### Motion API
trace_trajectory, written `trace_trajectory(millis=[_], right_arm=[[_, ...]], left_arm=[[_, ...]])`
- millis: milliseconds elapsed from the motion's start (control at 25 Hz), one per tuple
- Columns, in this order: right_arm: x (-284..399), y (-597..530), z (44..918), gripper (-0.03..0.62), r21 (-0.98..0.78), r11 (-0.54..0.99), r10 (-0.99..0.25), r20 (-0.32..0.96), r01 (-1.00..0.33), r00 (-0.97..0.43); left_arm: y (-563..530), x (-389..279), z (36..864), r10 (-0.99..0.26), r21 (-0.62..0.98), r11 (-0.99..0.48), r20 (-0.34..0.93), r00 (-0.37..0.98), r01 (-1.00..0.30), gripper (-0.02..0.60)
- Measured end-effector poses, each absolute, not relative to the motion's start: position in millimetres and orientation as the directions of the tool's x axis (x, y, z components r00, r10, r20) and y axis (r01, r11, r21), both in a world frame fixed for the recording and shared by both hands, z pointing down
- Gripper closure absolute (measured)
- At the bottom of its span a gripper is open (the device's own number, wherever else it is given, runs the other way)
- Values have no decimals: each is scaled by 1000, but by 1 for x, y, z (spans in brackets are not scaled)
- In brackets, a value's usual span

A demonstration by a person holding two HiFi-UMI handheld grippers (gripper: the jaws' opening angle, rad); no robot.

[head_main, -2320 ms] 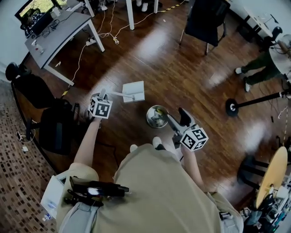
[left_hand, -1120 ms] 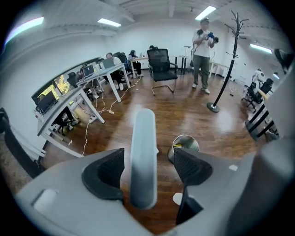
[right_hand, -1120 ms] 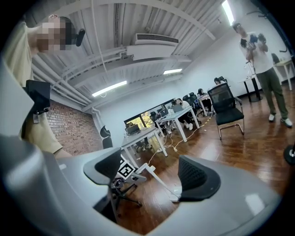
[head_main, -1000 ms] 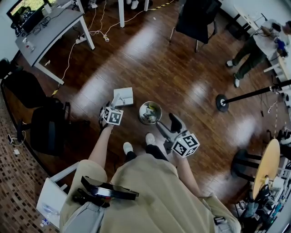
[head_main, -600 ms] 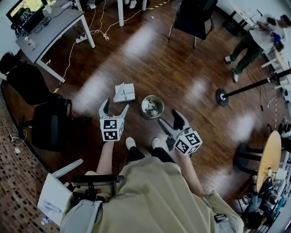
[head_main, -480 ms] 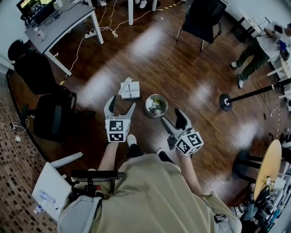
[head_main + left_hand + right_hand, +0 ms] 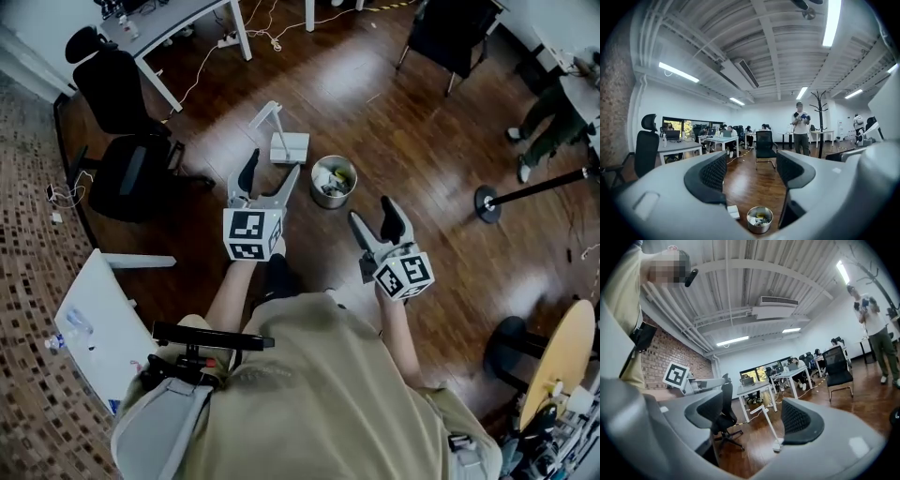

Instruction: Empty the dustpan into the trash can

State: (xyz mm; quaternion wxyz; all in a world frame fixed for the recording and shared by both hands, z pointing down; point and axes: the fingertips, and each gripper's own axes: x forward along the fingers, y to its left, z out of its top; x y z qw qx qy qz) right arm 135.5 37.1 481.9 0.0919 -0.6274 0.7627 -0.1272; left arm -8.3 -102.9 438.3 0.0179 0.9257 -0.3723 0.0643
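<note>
In the head view we look down on a dark wooden floor (image 7: 422, 141). A small round metal trash can (image 7: 330, 180) stands on it with pale and yellow scraps inside. The white long-handled dustpan (image 7: 286, 147) stands on the floor just beside the can, to its left, with its handle slanting up and away. Neither gripper touches it. The left gripper (image 7: 269, 176) hangs over the floor near the dustpan, and its two jaws are spread wide. The right gripper (image 7: 377, 225) is on the other side of the can, also with its jaws parted. A black office chair (image 7: 131, 178) sits further left.

In the left gripper view we see both ribbed pads (image 7: 712, 172) standing well apart. They have just been closing a little, and only air and floor lie between them. Low in the gap are the trash can (image 7: 759, 219) and a white corner of the dustpan (image 7: 733, 212) touching or nearly touching its left side. Beyond them are a lone black chair (image 7: 765, 144), a white desk (image 7: 717, 139), a standing person (image 7: 801, 129) and a dark coat stand (image 7: 820, 117).

In the right gripper view we find those jaws apart too, gripping nothing. Through the gap the dustpan (image 7: 777, 445) rests on the floor with its thin handle tilted up to the left. The left gripper's marker cube (image 7: 676, 374) shows at the left in front of a brick wall (image 7: 651, 364).
</note>
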Motion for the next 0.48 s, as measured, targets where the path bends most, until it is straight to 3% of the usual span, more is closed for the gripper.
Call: trace_trajectory(millis=[240,480], right_arm=[[162,96,466,215,-290,181,-983,-23,-940,-182],[129,109,438,215,-213,181,-983,-67,-960,-171]], left_arm=[[-21,-11,416,-724,-47,-689,109,681,-724,259],[-3,-42,406,-736,-60,-677,81,672,-734,268]])
